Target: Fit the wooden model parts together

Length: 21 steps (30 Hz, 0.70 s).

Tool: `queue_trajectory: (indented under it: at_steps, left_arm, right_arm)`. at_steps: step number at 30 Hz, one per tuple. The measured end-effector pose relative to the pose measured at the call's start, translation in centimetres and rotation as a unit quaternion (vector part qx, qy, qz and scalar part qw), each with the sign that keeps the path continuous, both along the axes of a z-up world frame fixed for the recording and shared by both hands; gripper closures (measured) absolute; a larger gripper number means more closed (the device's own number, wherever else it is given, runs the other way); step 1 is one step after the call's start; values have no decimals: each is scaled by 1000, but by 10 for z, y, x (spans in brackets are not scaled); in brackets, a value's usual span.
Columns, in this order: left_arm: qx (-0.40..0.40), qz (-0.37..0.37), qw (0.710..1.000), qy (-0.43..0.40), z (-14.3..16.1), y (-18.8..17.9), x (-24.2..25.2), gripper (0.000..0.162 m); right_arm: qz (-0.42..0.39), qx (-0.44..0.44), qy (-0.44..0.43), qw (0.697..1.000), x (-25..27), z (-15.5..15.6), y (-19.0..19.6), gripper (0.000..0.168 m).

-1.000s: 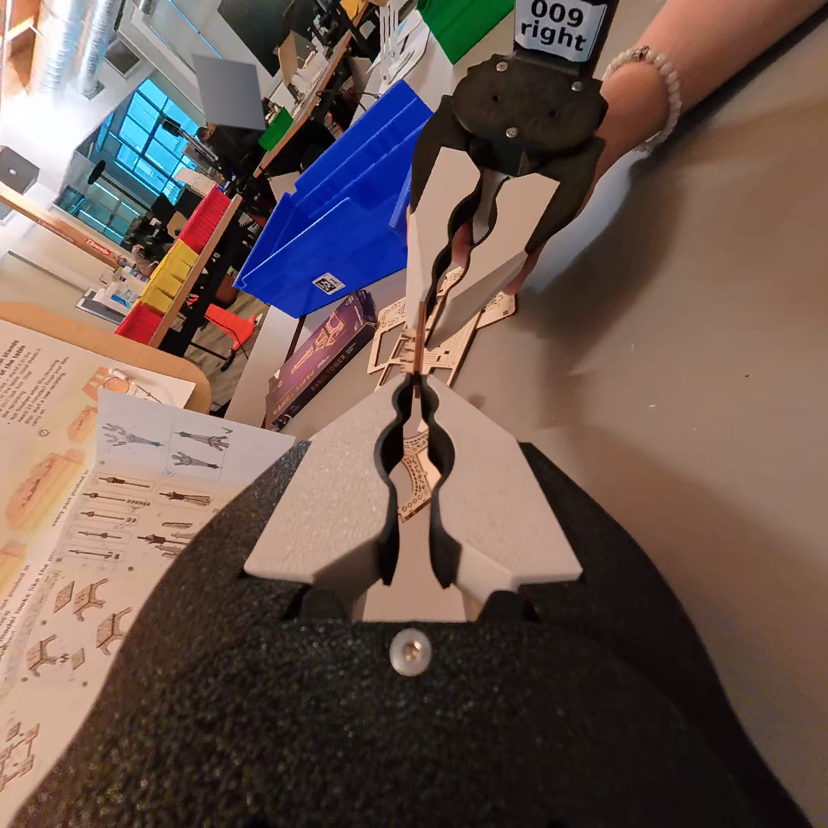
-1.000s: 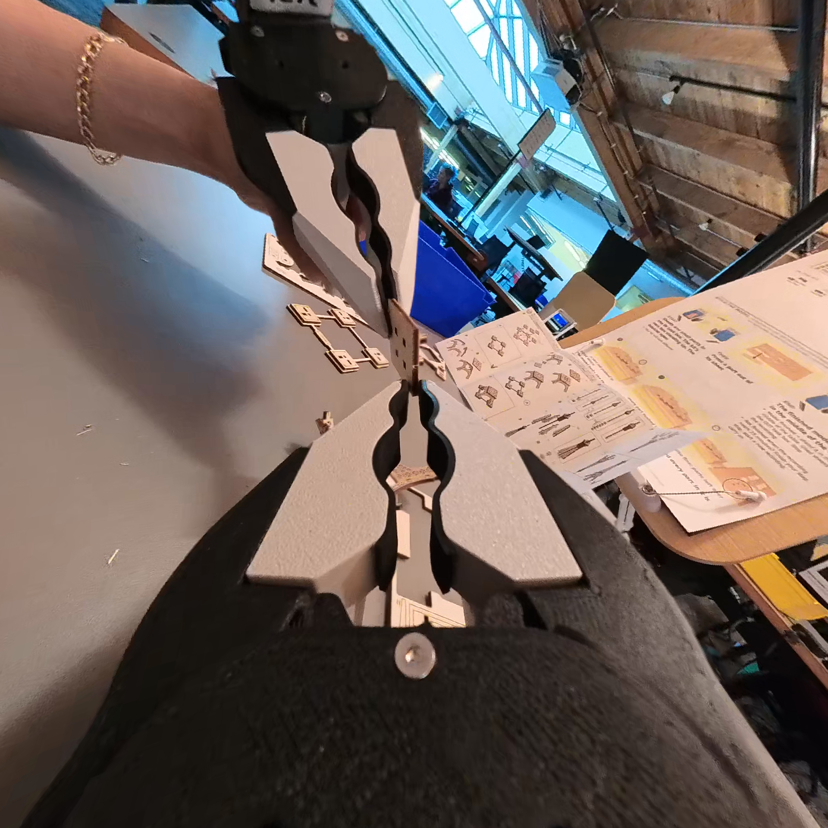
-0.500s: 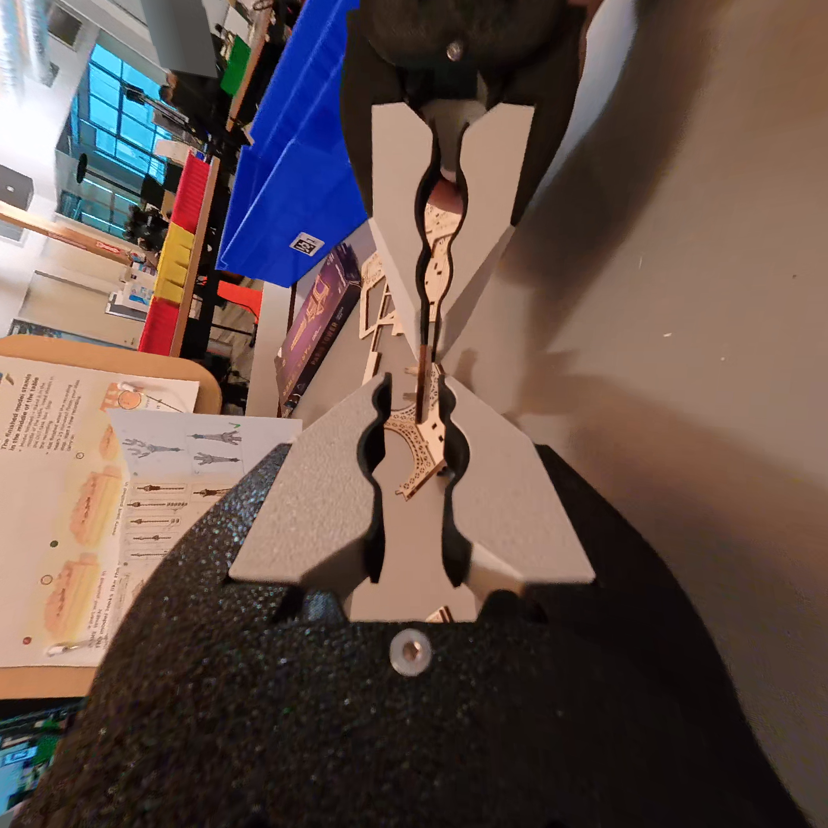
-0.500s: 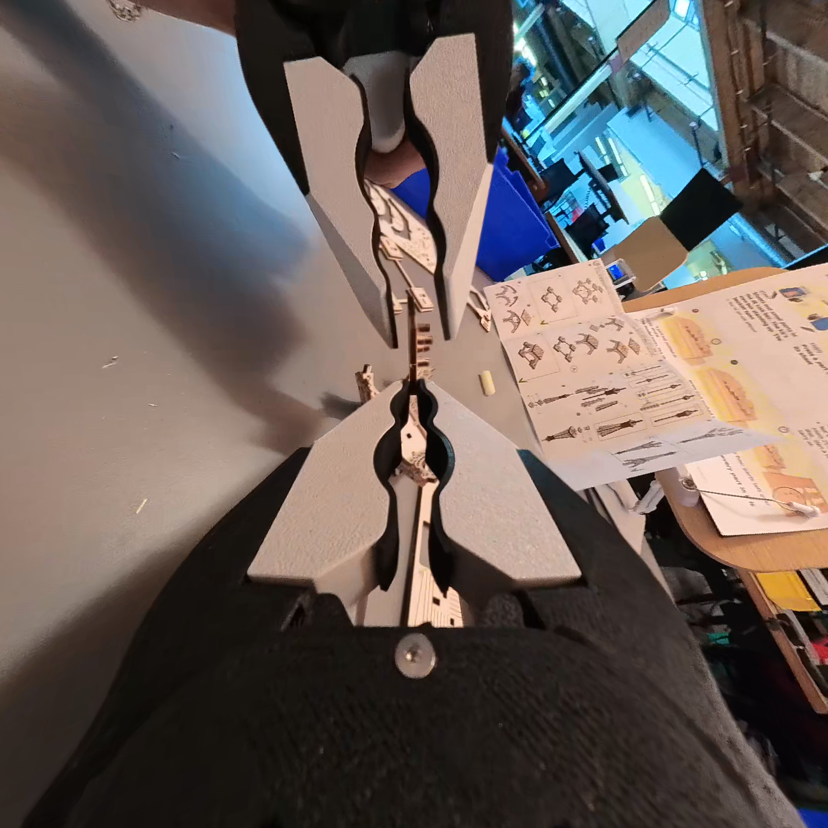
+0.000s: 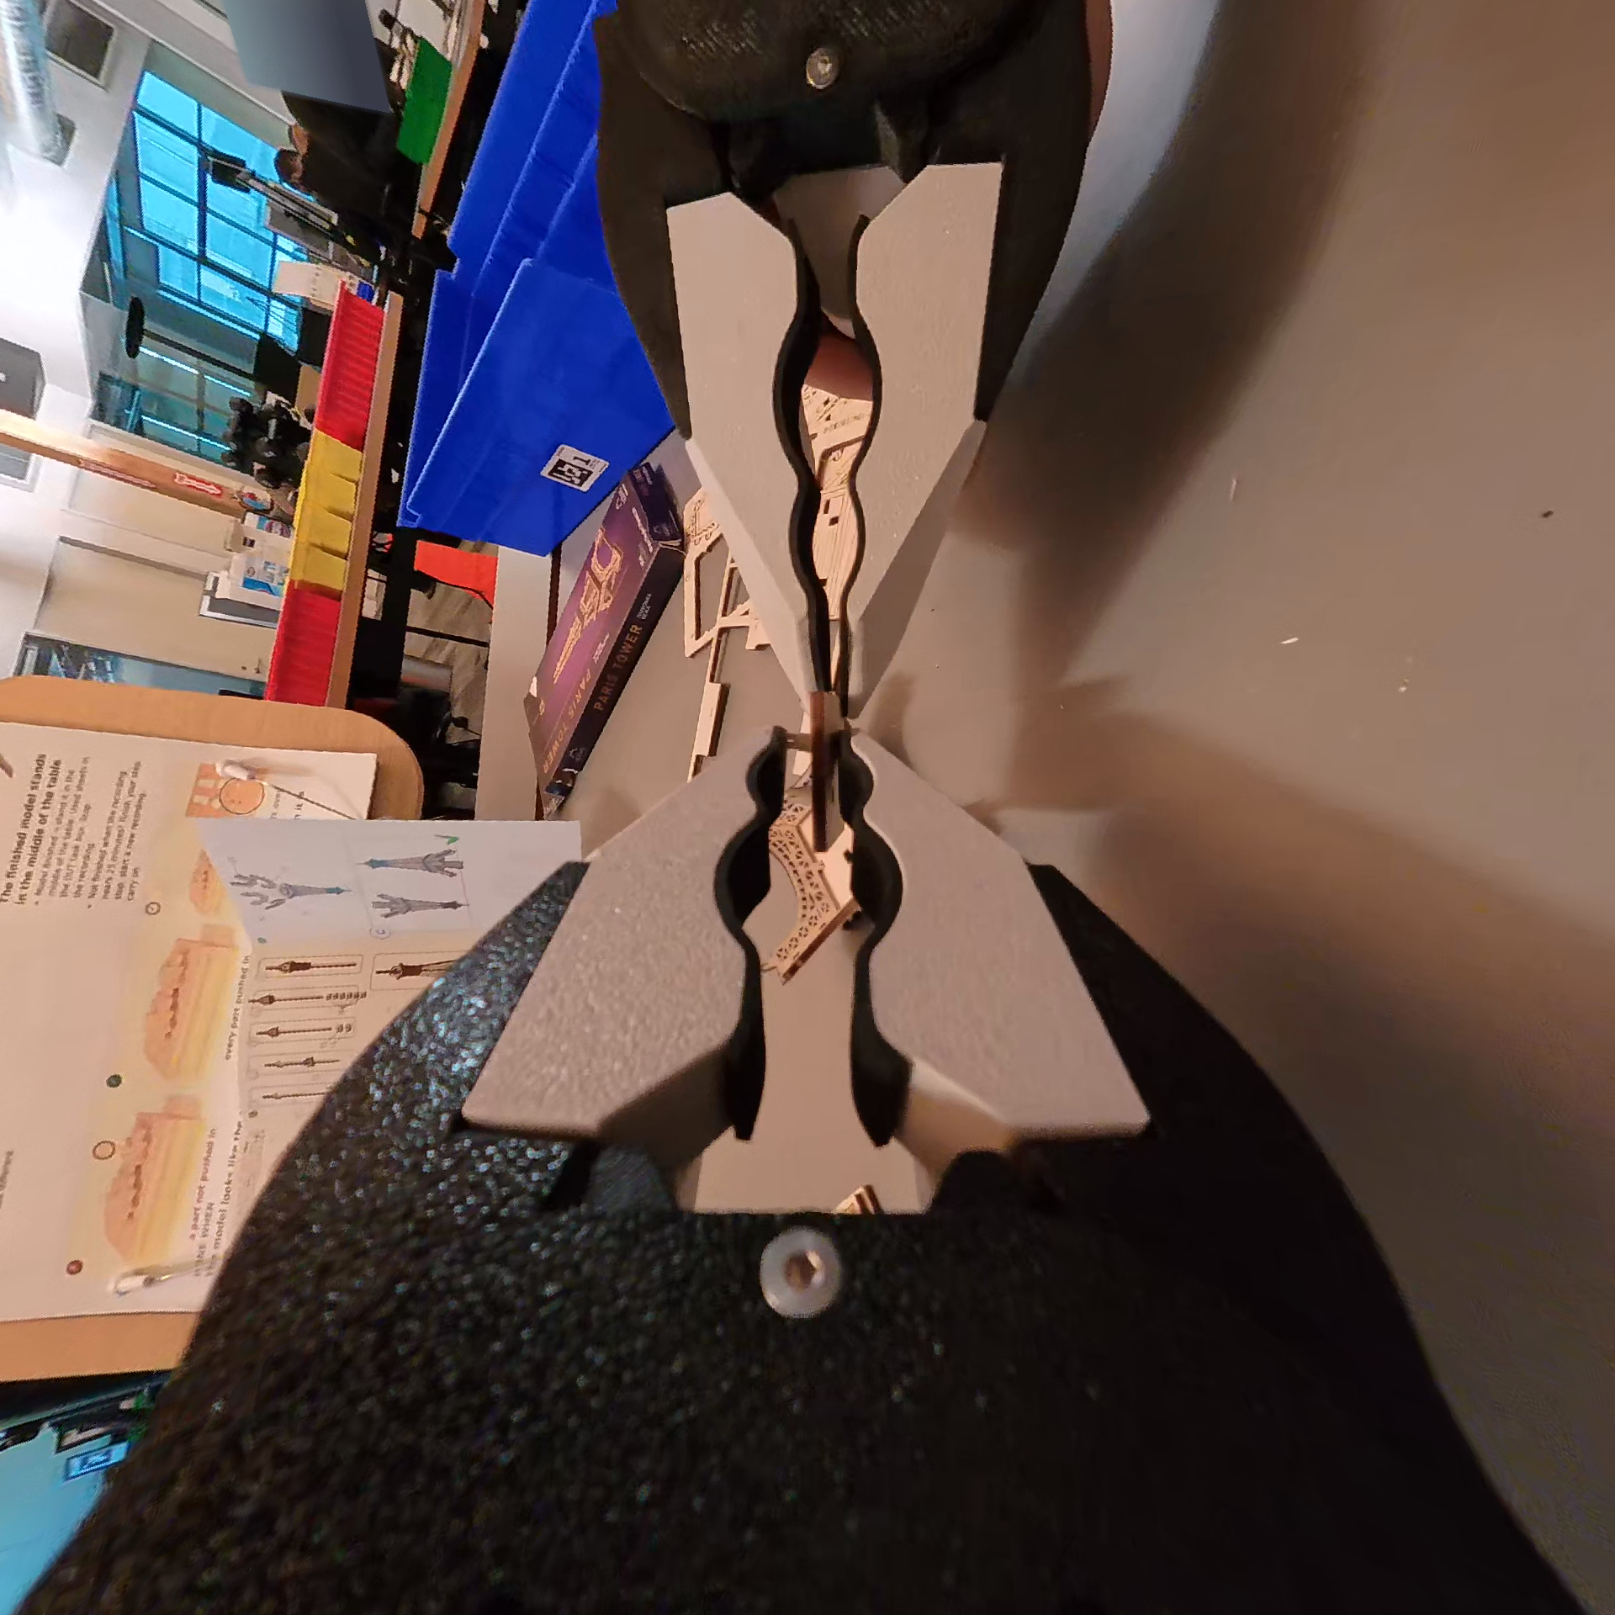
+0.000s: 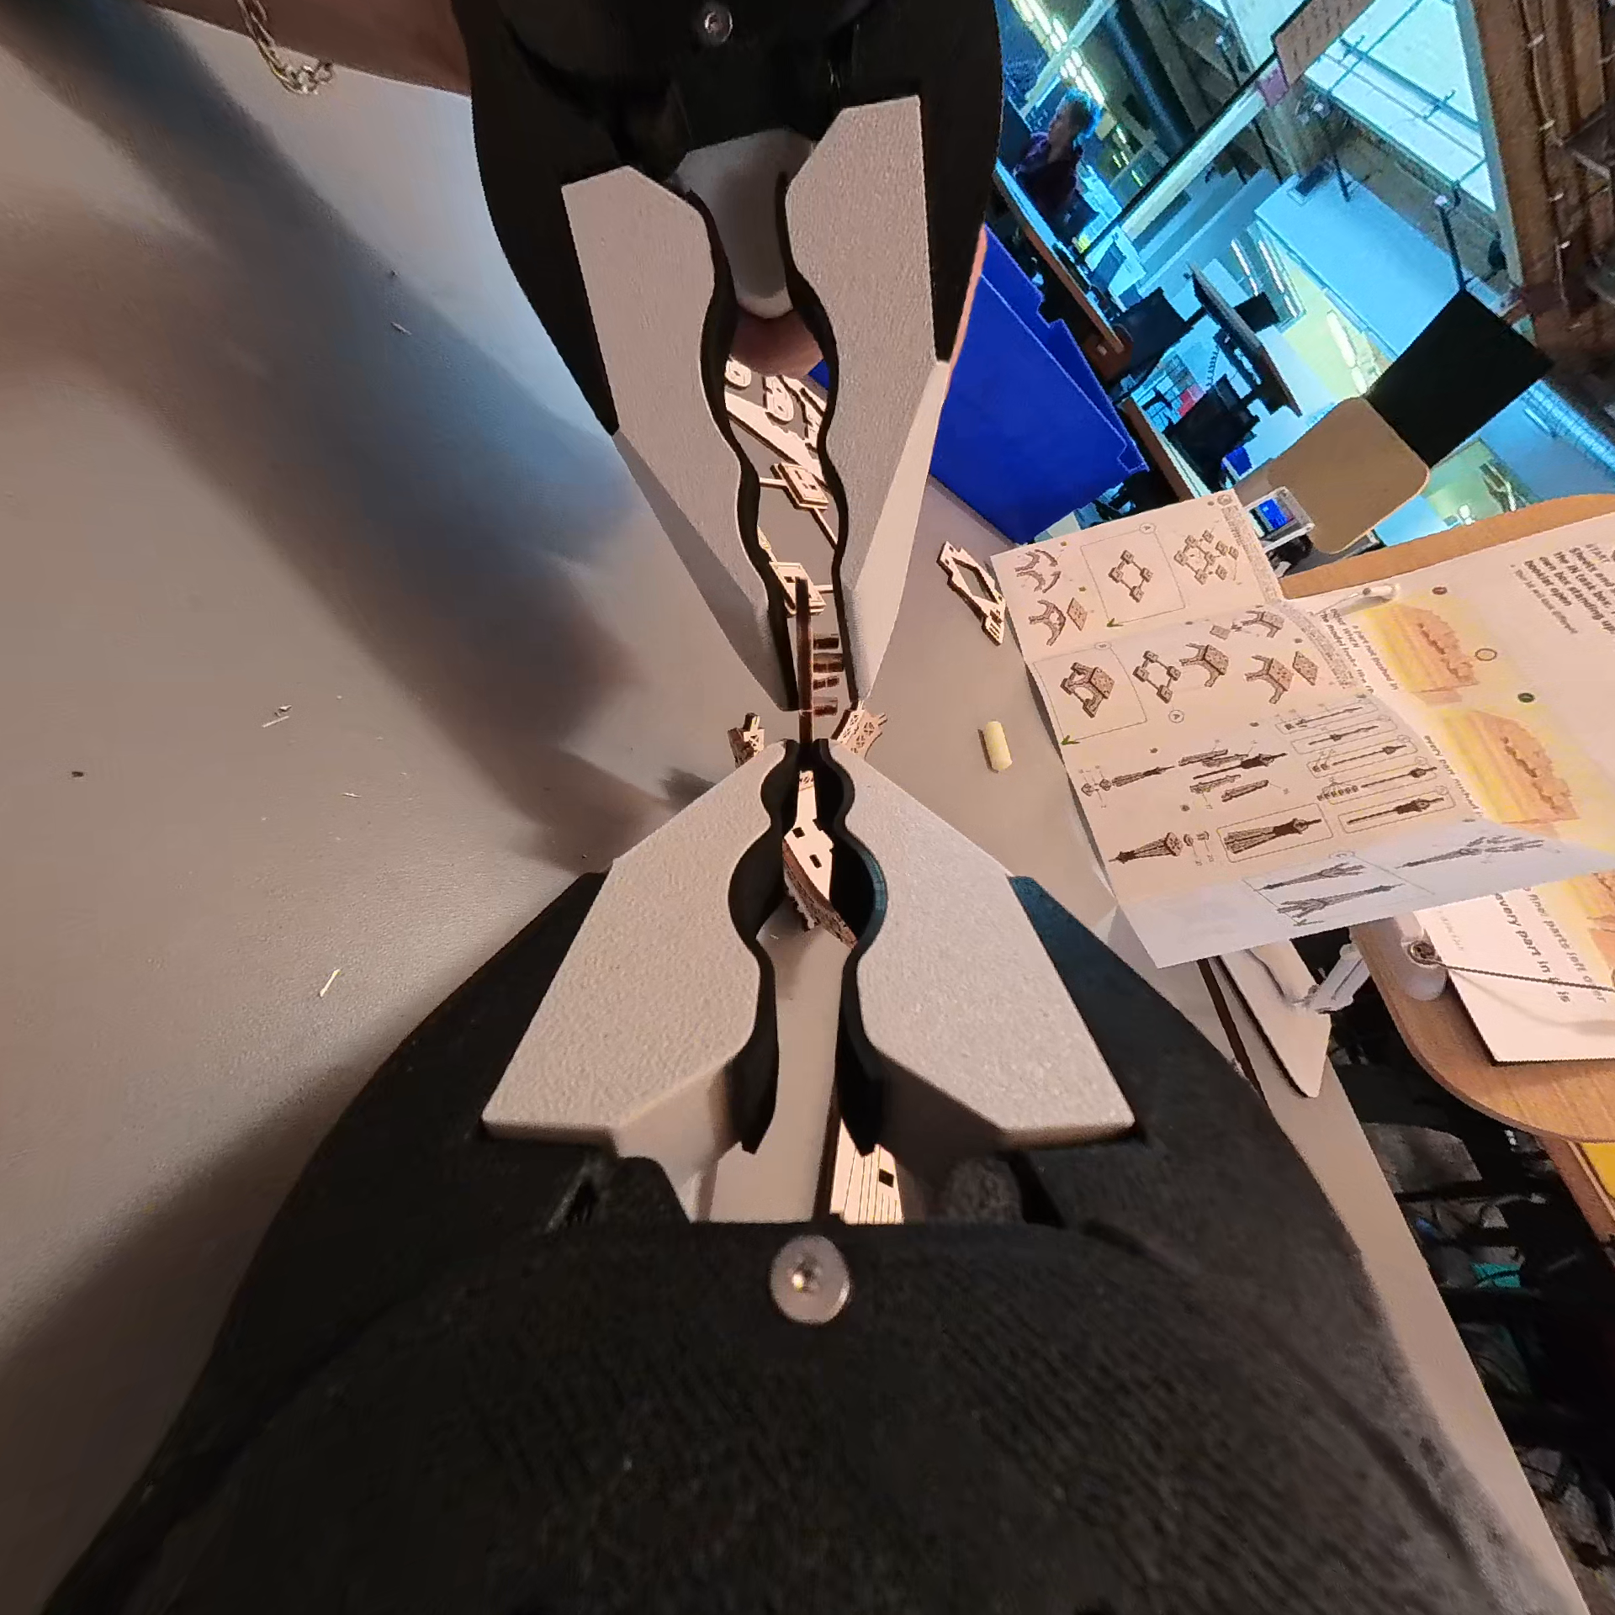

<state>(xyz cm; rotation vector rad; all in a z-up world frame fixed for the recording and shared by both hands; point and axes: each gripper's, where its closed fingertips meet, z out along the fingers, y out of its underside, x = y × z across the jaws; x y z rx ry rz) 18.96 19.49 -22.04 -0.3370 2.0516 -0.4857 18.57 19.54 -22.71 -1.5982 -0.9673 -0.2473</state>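
My left gripper [image 5: 811,745] is shut on a pale wooden lattice part [image 5: 808,909] that lies between its grey fingers. My right gripper [image 5: 826,686] comes in from above, tip to tip with the left. It is shut on a thin wooden plate [image 5: 820,773], seen edge-on, whose end reaches between the left fingertips and touches the lattice part. In the right wrist view my right gripper [image 6: 806,750] grips the plate [image 6: 861,1180], and the left gripper [image 6: 820,695] faces it, holding its slotted part [image 6: 823,673]. Both hover above the grey table [image 5: 1311,612].
A blue bin [image 5: 542,350], a purple box [image 5: 603,629] and punched-out wooden sheets [image 5: 712,612] lie beyond the grippers. Instruction sheets [image 6: 1223,717] rest on a round wooden board [image 6: 1486,1092]. Loose wooden parts [image 6: 970,585] and a small cream peg [image 6: 996,747] lie on the table. The grippers are tip to tip, or close to it.
Both grippers have turned to face each other squarely and moved closer. The right gripper's plate now reaches in between the left gripper's fingertips, against the lattice part.
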Motion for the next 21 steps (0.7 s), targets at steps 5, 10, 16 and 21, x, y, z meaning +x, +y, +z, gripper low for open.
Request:
queue_trajectory:
  at_steps: [5,10,16,21]
  left_arm:
    - [-21,5,1000,7,-1,1,1,154]
    - [-49,13,998,22,-4,3,2,155]
    - [-101,20,994,31,-2,4,4,155]
    - [-147,18,988,38,-1,3,5,153]
  right_arm:
    - [-4,4,-7,1000,1,0,1,168]
    - [-7,2,-4,1000,3,-1,2,168]
    - [-10,-4,25,1000,5,2,2,168]
    - [-4,-25,69,997,4,1,2,168]
